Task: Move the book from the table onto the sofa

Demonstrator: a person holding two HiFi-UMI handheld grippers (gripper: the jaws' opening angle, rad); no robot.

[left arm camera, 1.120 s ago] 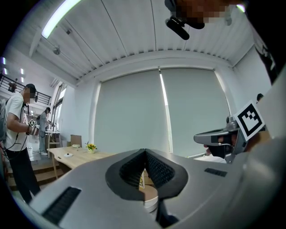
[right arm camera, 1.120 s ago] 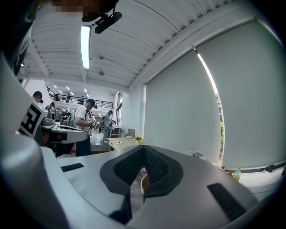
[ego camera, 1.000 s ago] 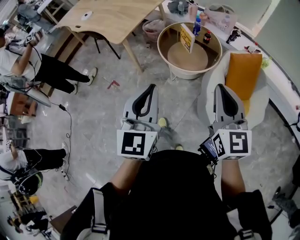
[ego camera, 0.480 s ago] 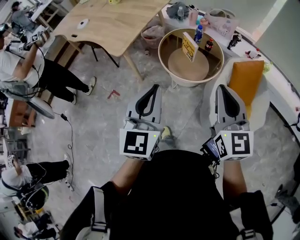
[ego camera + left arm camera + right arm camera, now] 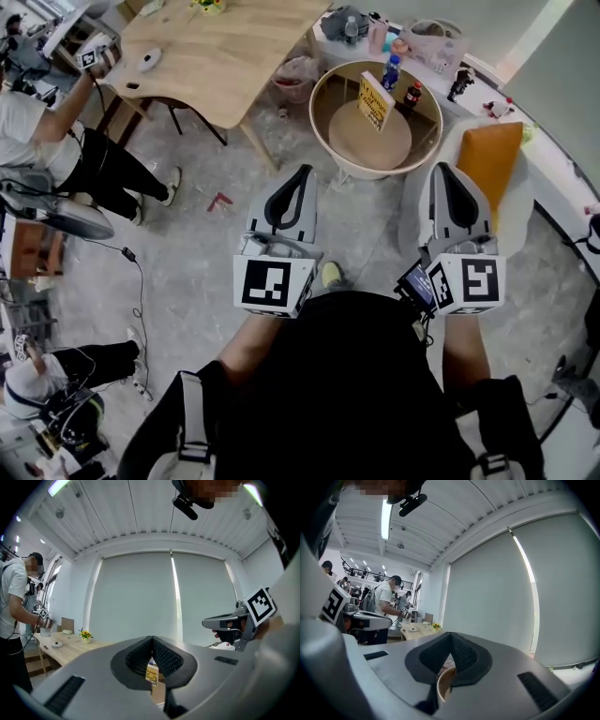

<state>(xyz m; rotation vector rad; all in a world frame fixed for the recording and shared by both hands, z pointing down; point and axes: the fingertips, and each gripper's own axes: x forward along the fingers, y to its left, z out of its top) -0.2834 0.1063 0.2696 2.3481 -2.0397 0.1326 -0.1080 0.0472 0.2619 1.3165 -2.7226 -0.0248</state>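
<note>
L gripper (image 5: 302,174): shut, ribbed pads (image 5: 168,657) pressed together at the tip, nothing clamped. Held level, pointing fwd over grey floor (image 5: 206,234). R gripper (image 5: 441,171): same, closed pad to pad, empty. Held side by side w/ L, a gap between, 1 marker cube (image 5: 273,285) at the back of each, both close in front of a black-clad torso.

Ahead of L tips, well apart: round table (image 5: 370,145) w/ high rim and tan top. On it, book (image 5: 373,99), yellow cover, standing upright near the far side of the top. Glimpsed too thru the small opening below the L pads in L gripper view. Beside book, to its right: 2 bottles, 1 blue (image 5: 392,71), 1 dark w/ red cap (image 5: 413,94). Untouched by either gripper.

Ahead of R tips: sofa (image 5: 521,202), white, rounded, w/ orange cushion (image 5: 487,155) against its back. Just beside round table. Partly covered by R gripper in head view.

Further out, upper left: big wooden table (image 5: 234,47) w/ a few small items on top. At left edge: person (image 5: 56,141) in white top and black trousers, holding a device w/ a square marker. Behind it all in both gripper views: pale blinds (image 5: 140,597) across the window wall.
</note>
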